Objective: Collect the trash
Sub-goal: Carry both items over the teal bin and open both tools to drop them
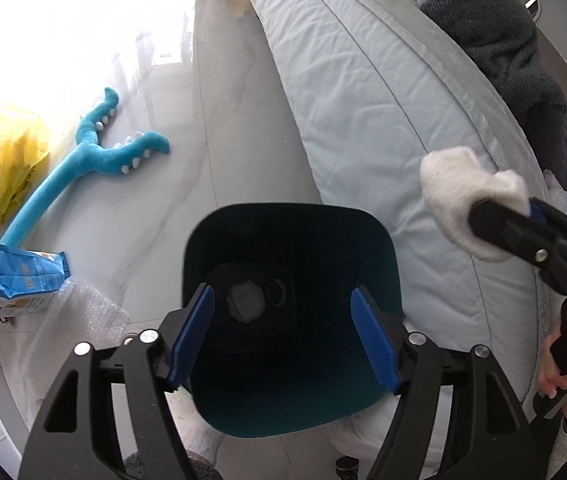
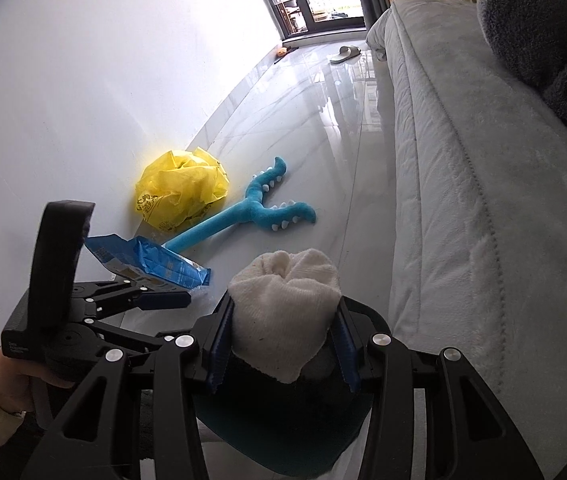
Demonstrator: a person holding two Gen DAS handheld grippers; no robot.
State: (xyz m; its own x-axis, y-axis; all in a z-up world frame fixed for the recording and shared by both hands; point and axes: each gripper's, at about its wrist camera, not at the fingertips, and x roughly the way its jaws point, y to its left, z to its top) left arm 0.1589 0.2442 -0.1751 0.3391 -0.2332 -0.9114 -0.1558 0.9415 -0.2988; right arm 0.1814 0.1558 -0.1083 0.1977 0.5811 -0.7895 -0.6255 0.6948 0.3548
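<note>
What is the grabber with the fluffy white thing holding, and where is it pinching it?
The right gripper pinches a bunched white cloth around its lower middle. The left gripper holds nothing.

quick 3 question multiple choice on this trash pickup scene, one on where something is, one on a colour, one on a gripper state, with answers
1. Where does the blue snack bag lie?
A. on the floor by the wall
B. on the bed
C. inside the bin

2. What colour is the crumpled plastic bag?
A. red
B. yellow
C. black

3. What is the right gripper doing?
A. open and empty
B. shut on the white cloth
C. shut on the plush toy

Answers:
1 A, it rests on the tiles near the wall.
2 B, it is bright yellow.
3 B, both pads press the cloth's sides above the dark bin.
</note>
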